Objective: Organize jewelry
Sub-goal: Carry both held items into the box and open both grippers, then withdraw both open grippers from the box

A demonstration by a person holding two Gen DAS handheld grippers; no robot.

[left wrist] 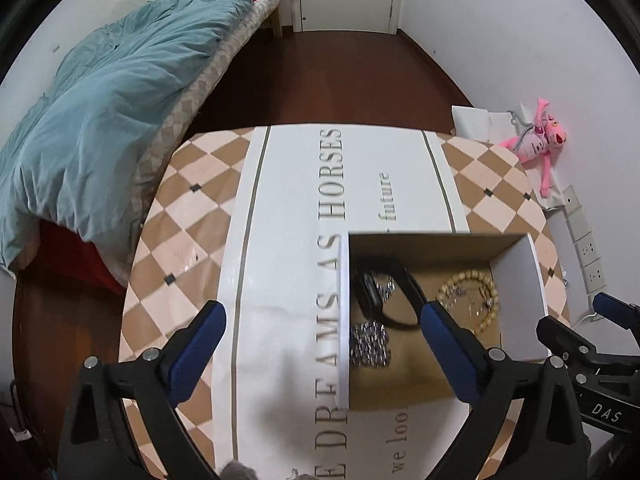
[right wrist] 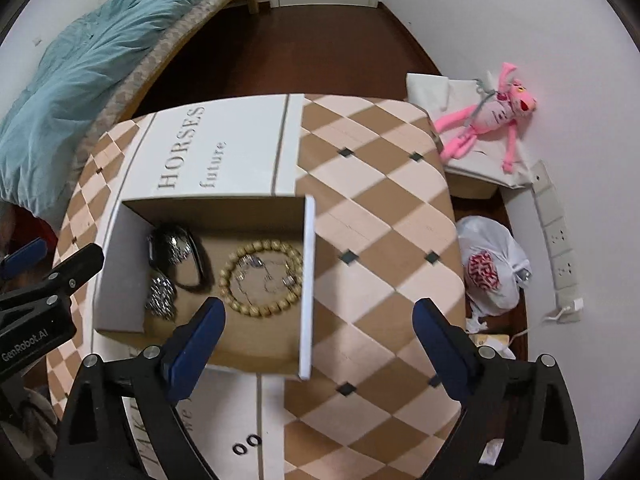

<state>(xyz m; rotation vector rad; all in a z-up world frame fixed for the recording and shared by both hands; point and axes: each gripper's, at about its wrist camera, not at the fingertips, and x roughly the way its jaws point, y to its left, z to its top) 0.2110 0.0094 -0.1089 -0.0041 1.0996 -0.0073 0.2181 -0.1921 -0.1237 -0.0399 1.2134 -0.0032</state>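
Left gripper (left wrist: 322,334), black frame with blue-padded fingers: jaws spread wide, nothing pinched between the pads, tilted steeply downward. Left blue finger (left wrist: 196,348) and right blue finger (left wrist: 448,344) both sharp in its own wrist view, far apart. Same gripper shows at the left edge of the right wrist view (right wrist: 38,264), black body with white lettering, one blue pad tip visible.

Right gripper (right wrist: 320,342), same black-and-blue build: jaws also wide apart, empty, tipped steeply down. Its blue fingertips (right wrist: 200,340) stand well separated. It appears at the right edge of the left wrist view (left wrist: 592,324), just beside the left gripper. No hand or sleeve visible.
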